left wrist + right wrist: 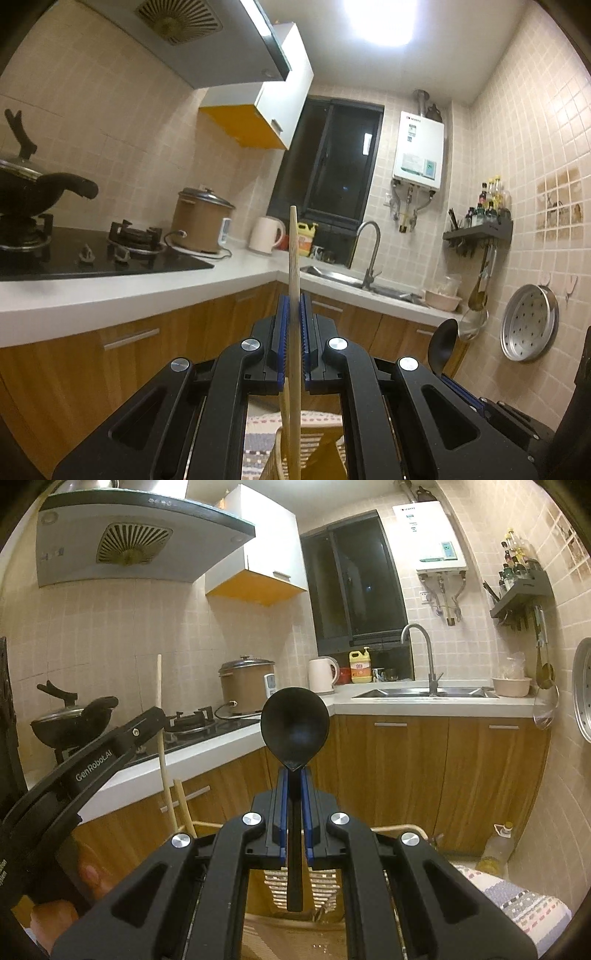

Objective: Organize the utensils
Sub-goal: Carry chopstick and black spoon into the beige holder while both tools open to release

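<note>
1. I'm looking at an L-shaped white counter (424, 705) on wood-front cabinets, tiled walls around it. It runs along the left and turns across under a dark window (354, 579).
2. Range hood (122, 546) hangs over a black gas hob (92, 258). A black pan with a glass lid (70, 720) sits on the near burner.
3. Brown rice cooker (245, 686) stands on the counter just past the hob. A cream kettle (322, 675) and a yellow bottle (361, 666) sit further along by the window.
4. Steel sink with a tall tap (424, 657) is set in the far run of counter; a pale bowl (511, 686) sits at its right end.
5. Below both tools I see a light wooden slatted frame (317, 882); can't tell exactly what it is.
6. Left tool (293, 306): pressed together, pinching a wooden stick (293, 266) that stands near upright, top end above the pads and lower end running down toward the slatted frame.
7. Right tool (294, 782): pressed together on a black spoon (294, 723), bowl up just above the pads, handle hanging below them. It's held in the air, off the counter.
8. In the right view the left tool sits low-left, with a hand (55, 915) under it.
</note>
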Motion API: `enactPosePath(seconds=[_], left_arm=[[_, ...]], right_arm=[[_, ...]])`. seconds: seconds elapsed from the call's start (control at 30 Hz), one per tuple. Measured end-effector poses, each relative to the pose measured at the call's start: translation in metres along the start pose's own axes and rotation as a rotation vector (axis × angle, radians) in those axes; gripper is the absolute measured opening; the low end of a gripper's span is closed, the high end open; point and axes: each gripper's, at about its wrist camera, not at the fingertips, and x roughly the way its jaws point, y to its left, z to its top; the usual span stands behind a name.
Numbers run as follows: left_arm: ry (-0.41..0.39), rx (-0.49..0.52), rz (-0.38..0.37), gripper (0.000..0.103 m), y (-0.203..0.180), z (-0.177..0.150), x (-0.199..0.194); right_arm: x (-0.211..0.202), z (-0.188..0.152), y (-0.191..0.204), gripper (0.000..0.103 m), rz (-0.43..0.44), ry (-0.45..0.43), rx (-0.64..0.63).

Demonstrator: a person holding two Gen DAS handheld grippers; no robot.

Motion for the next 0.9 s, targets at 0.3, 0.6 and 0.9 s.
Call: enactPosePath(seconds=[0.3, 0.6, 0.9], left_arm=[[0.037, 0.024, 0.004, 0.019, 0.005, -0.002, -0.007], [0.03, 0.014, 0.012, 0.034, 0.014, 0.008, -0.033], [0.107, 0.046, -0.002, 0.034, 0.007, 0.006, -0.072]], right_arm=[[-0.009, -0.005, 0.0, 0.01, 0.017, 0.053, -0.01], [-0.037, -0.005, 0.003, 0.048, 0.015, 0.056, -0.01], [-0.08, 0.0, -0.001, 0.048, -0.019, 0.115, -0.008]])
